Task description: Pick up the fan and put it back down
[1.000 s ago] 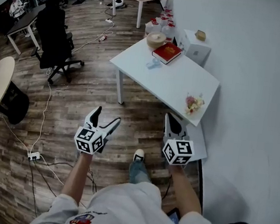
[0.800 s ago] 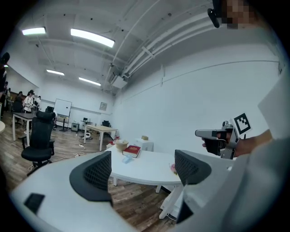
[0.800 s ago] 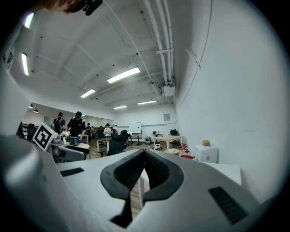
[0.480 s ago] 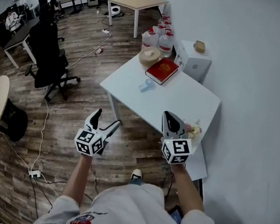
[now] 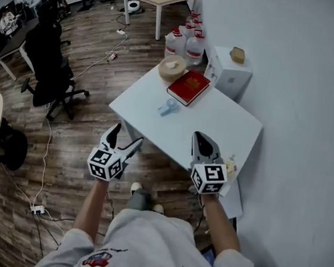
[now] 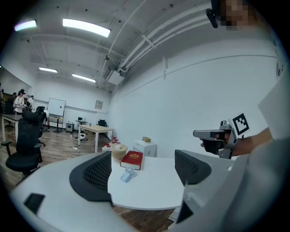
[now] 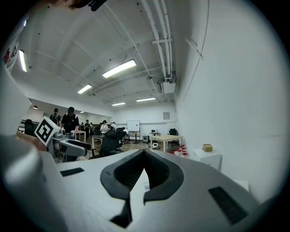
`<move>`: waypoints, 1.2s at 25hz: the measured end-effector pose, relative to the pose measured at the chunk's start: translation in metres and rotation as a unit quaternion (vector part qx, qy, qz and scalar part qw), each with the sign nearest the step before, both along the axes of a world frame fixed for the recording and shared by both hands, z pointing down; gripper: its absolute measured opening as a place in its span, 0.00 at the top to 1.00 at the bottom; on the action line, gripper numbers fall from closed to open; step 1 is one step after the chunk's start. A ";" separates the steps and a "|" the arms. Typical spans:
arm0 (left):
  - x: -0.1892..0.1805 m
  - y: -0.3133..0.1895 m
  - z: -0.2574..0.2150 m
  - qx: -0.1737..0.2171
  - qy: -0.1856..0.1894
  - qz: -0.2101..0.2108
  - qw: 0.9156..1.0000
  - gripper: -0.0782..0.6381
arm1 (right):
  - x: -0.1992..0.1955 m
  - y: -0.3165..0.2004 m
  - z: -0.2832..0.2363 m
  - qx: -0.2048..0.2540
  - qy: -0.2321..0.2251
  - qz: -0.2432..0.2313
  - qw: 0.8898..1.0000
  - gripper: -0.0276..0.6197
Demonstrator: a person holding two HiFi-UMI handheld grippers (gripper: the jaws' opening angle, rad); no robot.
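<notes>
Evidently nothing's been lifted yet: fan (image 5: 168, 107) lies untouched toward tabletop's (image 5: 215, 129) left edge, beside book (image 5: 188, 87). Fingers of left gripper (image 5: 124, 138) are held wide apart, empty; those of right gripper (image 5: 202, 141) are pressed together, empty. Pick-up & put-down remain.

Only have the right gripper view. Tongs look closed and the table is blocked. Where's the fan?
Observer: The fan lies flat on the white table, just in front of the red book. Nothing is touching it.
Operator: Left side?
Observer: The left gripper has its tongs apart and holds nothing. The fan shows through the gap, well beyond the tips.
Operator: Either one over the table?
Observer: In the head view the right gripper shows over the table's near edge. The left one is off that edge, against the floor.
</notes>
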State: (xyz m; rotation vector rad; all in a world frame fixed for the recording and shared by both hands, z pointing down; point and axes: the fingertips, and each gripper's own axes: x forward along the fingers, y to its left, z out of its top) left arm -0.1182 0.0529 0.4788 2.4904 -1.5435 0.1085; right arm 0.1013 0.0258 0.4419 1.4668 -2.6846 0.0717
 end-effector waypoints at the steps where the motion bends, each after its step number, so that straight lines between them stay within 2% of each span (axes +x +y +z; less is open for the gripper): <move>1: 0.001 -0.010 0.003 -0.002 0.001 0.003 1.000 0.29 | 0.003 -0.008 0.003 -0.003 0.000 0.005 1.000 0.97; 6: 0.011 -0.077 0.014 0.000 -0.007 0.038 0.999 0.29 | 0.012 -0.055 0.014 -0.010 0.006 0.036 0.999 0.97; 11: 0.018 -0.178 0.016 0.006 -0.008 0.087 0.996 0.29 | 0.019 -0.123 0.023 -0.017 0.004 0.088 0.996 0.97; 16: 0.036 -0.277 0.011 0.005 0.006 0.151 0.988 0.29 | 0.026 -0.190 0.016 -0.021 0.011 0.145 0.989 0.97; 20: 0.053 -0.341 0.003 -0.004 0.013 0.198 0.980 0.29 | 0.039 -0.232 0.000 -0.020 0.016 0.201 0.979 0.97; 24: 0.064 -0.385 -0.005 -0.003 0.051 0.238 0.970 0.29 | 0.047 -0.261 -0.005 -0.021 0.016 0.239 0.971 0.97; 27: 0.071 -0.407 -0.009 0.012 0.045 0.246 0.968 0.29 | 0.052 -0.273 -0.005 -0.025 0.017 0.256 0.966 0.97; 30: 0.082 -0.419 -0.010 0.011 0.044 0.256 0.966 0.29 | 0.064 -0.283 -0.007 -0.027 0.012 0.269 0.963 0.97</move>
